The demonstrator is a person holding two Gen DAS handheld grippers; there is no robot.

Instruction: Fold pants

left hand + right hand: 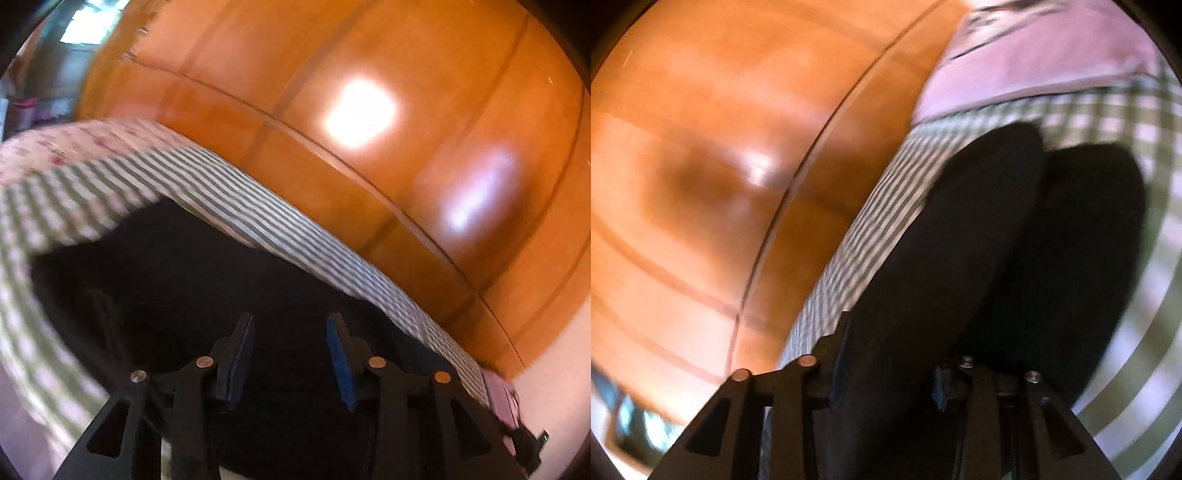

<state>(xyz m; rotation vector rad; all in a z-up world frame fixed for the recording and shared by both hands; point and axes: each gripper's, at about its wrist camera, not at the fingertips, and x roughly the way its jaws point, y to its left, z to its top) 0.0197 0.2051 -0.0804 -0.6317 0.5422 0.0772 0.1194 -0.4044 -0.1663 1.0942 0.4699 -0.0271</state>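
Left wrist view shows the left gripper [291,363] with its black, blue-padded fingers spread apart and holding nothing, poised over the dark black pants [192,280] lying on a green-and-white checked bedsheet [280,229]. Right wrist view has the right gripper [892,363] pinching a thick fold of those pants [960,258], beside glossy orange wooden panelling [701,166].

Glossy orange wooden panelling [369,92] with bright light reflections backs a bed covered in green-checked bedding [258,218].
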